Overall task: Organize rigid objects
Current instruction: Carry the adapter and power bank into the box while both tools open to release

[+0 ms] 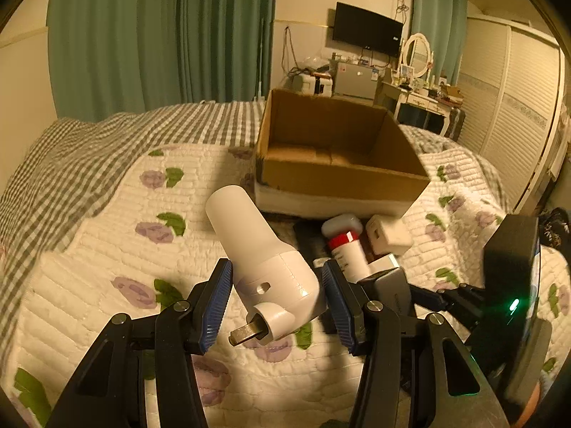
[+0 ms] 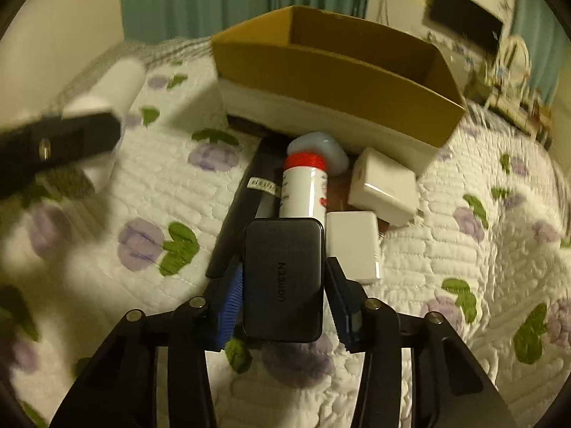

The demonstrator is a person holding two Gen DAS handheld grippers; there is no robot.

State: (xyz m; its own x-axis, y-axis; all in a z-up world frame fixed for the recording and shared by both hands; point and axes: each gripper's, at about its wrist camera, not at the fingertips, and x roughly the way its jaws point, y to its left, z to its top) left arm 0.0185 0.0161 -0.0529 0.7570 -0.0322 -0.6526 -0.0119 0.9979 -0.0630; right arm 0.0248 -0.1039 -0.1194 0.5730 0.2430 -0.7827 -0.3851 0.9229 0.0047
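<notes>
My left gripper [image 1: 276,299] is shut on a white cylindrical device [image 1: 264,253] with a metal shaft, held above the quilt; it shows blurred at the left of the right wrist view [image 2: 114,85]. My right gripper [image 2: 283,299] is shut on a black UGREEN box [image 2: 283,281], also seen from the left wrist [image 1: 389,285]. An open cardboard box [image 1: 339,182] [image 2: 335,75] stands ahead, its floor bare where it shows. In front of it lie a red-capped white bottle [image 2: 305,189] [image 1: 348,249], a pale blue case [image 2: 332,149], two white adapters [image 2: 385,185] [image 2: 353,246] and a long black bar [image 2: 246,207].
The flowered white quilt [image 1: 107,249] covers the bed, with a grey checked blanket [image 1: 89,149] at the far left. Green curtains [image 1: 160,35], a wall TV [image 1: 367,28], a cluttered dressing table [image 1: 424,96] and wardrobe doors [image 1: 517,107] stand beyond the bed.
</notes>
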